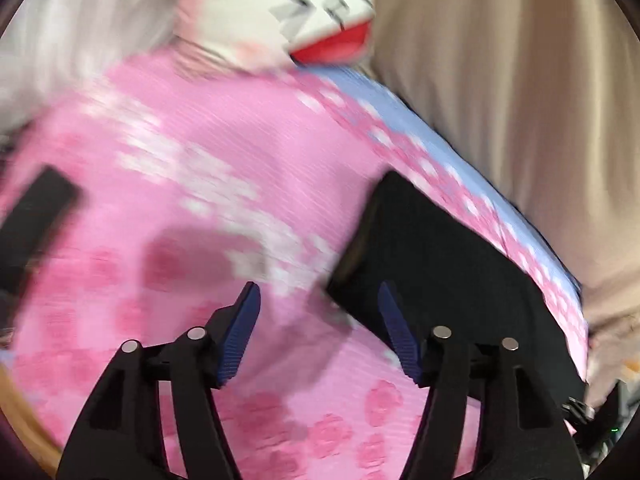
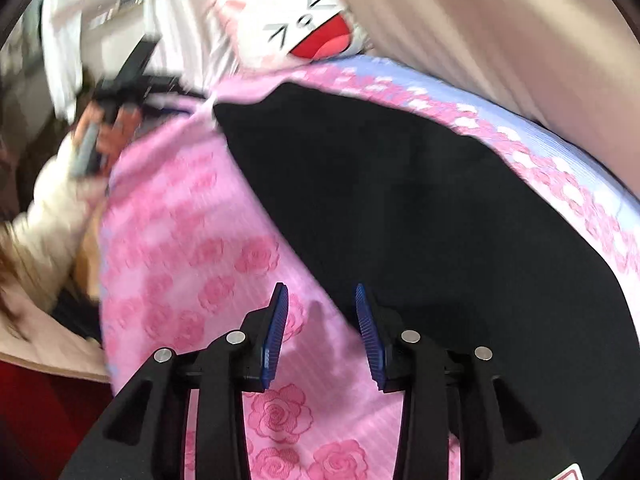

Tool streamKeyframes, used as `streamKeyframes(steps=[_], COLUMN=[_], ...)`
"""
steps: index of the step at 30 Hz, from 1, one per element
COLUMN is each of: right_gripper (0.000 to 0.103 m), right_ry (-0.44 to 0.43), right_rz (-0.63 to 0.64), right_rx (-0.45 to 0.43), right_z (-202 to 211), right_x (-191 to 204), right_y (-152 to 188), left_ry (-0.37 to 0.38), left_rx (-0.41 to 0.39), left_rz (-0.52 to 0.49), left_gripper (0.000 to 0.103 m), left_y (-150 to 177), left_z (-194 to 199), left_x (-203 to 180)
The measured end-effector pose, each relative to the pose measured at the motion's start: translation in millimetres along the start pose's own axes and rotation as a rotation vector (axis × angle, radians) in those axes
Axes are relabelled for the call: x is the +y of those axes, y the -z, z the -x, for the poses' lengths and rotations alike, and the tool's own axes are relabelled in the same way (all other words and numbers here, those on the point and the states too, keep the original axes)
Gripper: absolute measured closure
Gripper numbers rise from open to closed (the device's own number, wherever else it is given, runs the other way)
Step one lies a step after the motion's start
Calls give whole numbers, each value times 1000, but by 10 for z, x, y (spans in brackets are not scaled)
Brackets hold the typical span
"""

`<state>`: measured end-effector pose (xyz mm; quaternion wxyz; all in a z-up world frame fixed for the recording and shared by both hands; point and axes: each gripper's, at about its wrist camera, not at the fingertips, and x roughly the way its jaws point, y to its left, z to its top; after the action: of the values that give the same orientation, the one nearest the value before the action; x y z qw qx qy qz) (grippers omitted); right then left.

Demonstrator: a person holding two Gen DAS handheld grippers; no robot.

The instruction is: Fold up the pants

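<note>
The black pants (image 2: 400, 208) lie flat on a pink rose-print bedspread (image 2: 180, 240); in the right wrist view they fill the right half. In the left wrist view a folded corner of the pants (image 1: 440, 264) lies right of centre, and a dark strip (image 1: 36, 208) shows at the left edge. My left gripper (image 1: 318, 300) is open and empty, above the bedspread beside the pants' edge. My right gripper (image 2: 320, 300) is open and empty, over the pants' left edge. The left gripper also shows in the right wrist view (image 2: 120, 84), blurred, at the far left of the bed.
A white cat-face pillow (image 2: 296, 24) with a red mouth lies at the head of the bed, also in the left wrist view (image 1: 312, 12). A beige curtain (image 2: 500, 32) hangs along the right side. The bedspread has a blue border (image 2: 540, 136) on the right.
</note>
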<state>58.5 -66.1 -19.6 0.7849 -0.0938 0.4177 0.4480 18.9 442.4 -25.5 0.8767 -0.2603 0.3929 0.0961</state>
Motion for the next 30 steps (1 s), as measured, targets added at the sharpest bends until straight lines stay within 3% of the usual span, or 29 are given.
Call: streamKeyframes(steps=[4, 6, 9, 10, 12, 13, 14, 16, 18, 19, 22, 23, 25, 27, 30], right_gripper=[68, 68, 68, 68, 65, 61, 50, 46, 93, 93, 93, 92, 77, 76, 69], right_ry=[19, 26, 32, 28, 21, 36, 64, 85, 55, 54, 199, 197, 144, 145, 230], right_rz=[-162, -260, -401, -422, -444, -447, -451, -438, -379, -348, -220, -271, -365, -397, -338], right_rx=[-91, -112, -66, -56, -22, -4, 26, 57, 87, 90, 14, 29, 34, 12, -145], right_z=[49, -33, -385, -508, -765, -862, -1009, -1194, -1385, -1416, -1349, -1437, -1518, -1352, -877], right_x=[-536, -866, -1370, -1457, -1625, -1655, -1702, -1730, -1665, -1596, -1435, -1579, -1792, -1752, -1462], right_y=[-382, -602, -914, -1001, -1169, -1207, -1266, -1317, -1339, -1357, -1464, -1452, -1402, -1399, -1405], left_ry=[75, 122, 152, 121, -31, -71, -102, -294, -270, -244, -245, -255, -265, -245, -168], left_rx=[-44, -14, 38, 53, 119, 145, 144, 73, 59, 52, 36, 30, 21, 30, 21], left_rz=[-31, -69, -109, -118, -73, -44, -24, -68, -40, -27, -55, -62, -62, -42, 23], left_gripper=[42, 36, 35, 35, 35, 39, 44, 38, 30, 29, 27, 25, 24, 25, 31], left_y=[-129, -198, -242, -259, -233, -212, -183, -112, -59, -41, -4, 0, 1, -16, -51], left_z=[233, 118, -265, -430, -814, -945, -1027, -1024, -1030, -1027, -1033, -1036, -1059, -1034, -788], left_x=[-260, -544, -920, -994, -975, -908, -838, -777, -641, -581, -573, -567, -605, -591, -552])
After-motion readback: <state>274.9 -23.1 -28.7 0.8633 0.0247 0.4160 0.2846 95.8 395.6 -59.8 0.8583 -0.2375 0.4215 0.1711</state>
